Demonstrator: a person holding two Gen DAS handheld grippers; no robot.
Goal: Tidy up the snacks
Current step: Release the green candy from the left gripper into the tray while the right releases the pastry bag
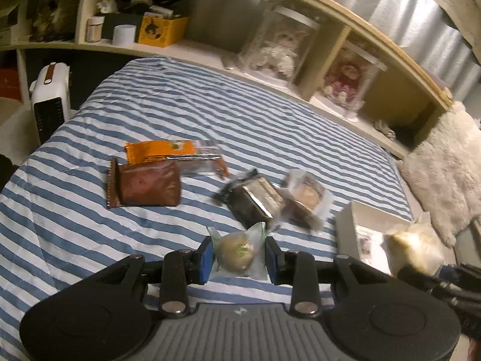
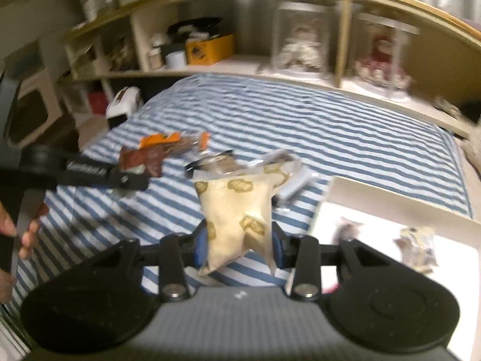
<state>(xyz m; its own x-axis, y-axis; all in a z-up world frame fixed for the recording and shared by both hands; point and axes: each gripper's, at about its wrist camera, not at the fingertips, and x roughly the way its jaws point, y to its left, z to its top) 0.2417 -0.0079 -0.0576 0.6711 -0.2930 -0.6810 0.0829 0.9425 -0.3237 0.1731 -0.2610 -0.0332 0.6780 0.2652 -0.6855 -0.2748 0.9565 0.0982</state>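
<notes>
My left gripper (image 1: 239, 255) is shut on a round pastry in a clear green-edged wrapper (image 1: 237, 254), just above the striped bedspread (image 1: 150, 105). My right gripper (image 2: 239, 248) is shut on a cream snack bag with brown prints (image 2: 237, 210), held above the bed; the bag also shows in the left wrist view (image 1: 415, 248). On the bed lie a brown packet (image 1: 144, 185), an orange packet (image 1: 162, 150), a dark foil packet (image 1: 252, 201) and a clear-wrapped cake (image 1: 305, 198). A white box (image 2: 375, 207) at the right holds a few wrapped snacks (image 2: 416, 248).
A wooden shelf (image 1: 330, 69) runs behind the bed with doll cases, a yellow box (image 1: 160, 28) and jars. A white heater (image 1: 49, 102) stands at the bed's left. A fluffy white pillow (image 1: 448, 168) lies at the right. The left gripper's body (image 2: 90, 173) shows in the right wrist view.
</notes>
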